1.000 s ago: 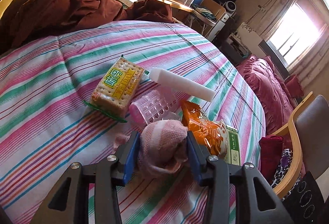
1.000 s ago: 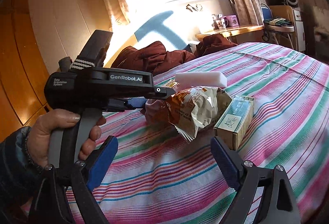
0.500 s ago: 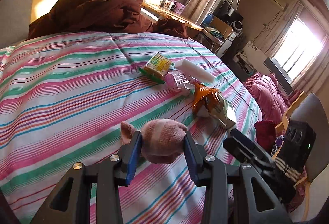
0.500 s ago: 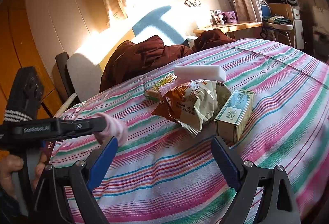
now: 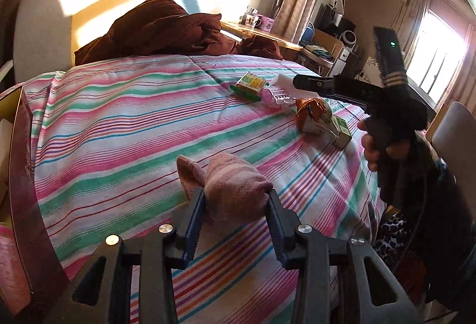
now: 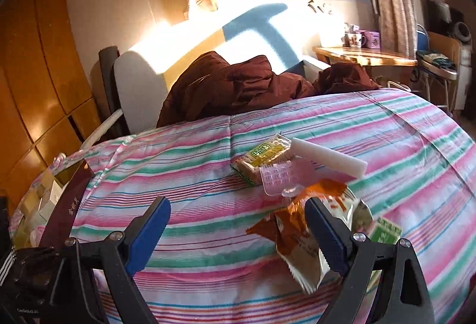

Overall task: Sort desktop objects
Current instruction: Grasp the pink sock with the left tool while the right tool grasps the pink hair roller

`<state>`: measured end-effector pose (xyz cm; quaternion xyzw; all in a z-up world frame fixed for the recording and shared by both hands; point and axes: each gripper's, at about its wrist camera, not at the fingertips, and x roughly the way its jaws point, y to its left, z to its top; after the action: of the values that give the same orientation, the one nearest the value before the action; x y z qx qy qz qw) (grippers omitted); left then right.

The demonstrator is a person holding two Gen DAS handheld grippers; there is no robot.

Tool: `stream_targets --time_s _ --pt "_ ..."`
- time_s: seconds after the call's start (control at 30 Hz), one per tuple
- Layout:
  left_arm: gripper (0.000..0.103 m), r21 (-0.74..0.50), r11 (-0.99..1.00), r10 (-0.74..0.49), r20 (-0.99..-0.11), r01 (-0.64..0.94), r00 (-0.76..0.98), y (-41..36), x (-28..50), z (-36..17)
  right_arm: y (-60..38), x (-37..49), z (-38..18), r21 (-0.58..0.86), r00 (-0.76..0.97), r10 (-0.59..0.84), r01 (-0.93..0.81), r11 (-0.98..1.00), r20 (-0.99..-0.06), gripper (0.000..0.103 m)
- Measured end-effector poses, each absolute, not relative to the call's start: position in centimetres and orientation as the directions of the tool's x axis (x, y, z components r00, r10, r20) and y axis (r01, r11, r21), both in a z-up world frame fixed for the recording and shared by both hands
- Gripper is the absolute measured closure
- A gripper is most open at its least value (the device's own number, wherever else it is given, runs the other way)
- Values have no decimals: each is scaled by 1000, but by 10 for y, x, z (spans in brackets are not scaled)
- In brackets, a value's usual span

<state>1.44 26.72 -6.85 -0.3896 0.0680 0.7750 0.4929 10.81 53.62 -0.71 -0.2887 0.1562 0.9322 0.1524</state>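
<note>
Cracker packet, yellow label, characters unreadable

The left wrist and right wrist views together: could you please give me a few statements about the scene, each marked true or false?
1. The left claw is shut on the pink sock. True.
2. The right claw is holding the orange snack bag. False: its jaws stand open with nothing between them; the bag lies beside one finger.
3. The white foam block lies next to the cracker pack. True.
4. The sock lies in the pile with the snacks. False: it is held apart from them, nearer the camera.
5. The bedspread is plain white. False: it is striped pink, green and white.
</note>
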Motion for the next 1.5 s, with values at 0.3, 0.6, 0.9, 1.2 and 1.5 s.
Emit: stream_targets --time_s 0.3,0.6,0.9,1.2,1.5 --pt "50 -327 -490 722 -672 -808 -166 268 12 -77 589 47 -31 79 -630 171 -348 -934 -758 11" --pt "47 -335 -489 712 -686 -806 -147 271 15 -84 610 18 -50 68 -559 138 -333 -940 -818 11" --pt "47 -330 -508 708 -686 -796 -167 262 17 -84 586 10 -51 -4 -563 182 -302 -953 -806 37" --pt "47 -318 -534 695 -692 -784 -193 252 21 -83 519 22 -42 20 -623 95 -175 -984 -777 37" --pt "40 -315 -527 718 -662 -789 -215 233 34 -66 477 49 -43 31 -610 51 -123 -992 -791 35"
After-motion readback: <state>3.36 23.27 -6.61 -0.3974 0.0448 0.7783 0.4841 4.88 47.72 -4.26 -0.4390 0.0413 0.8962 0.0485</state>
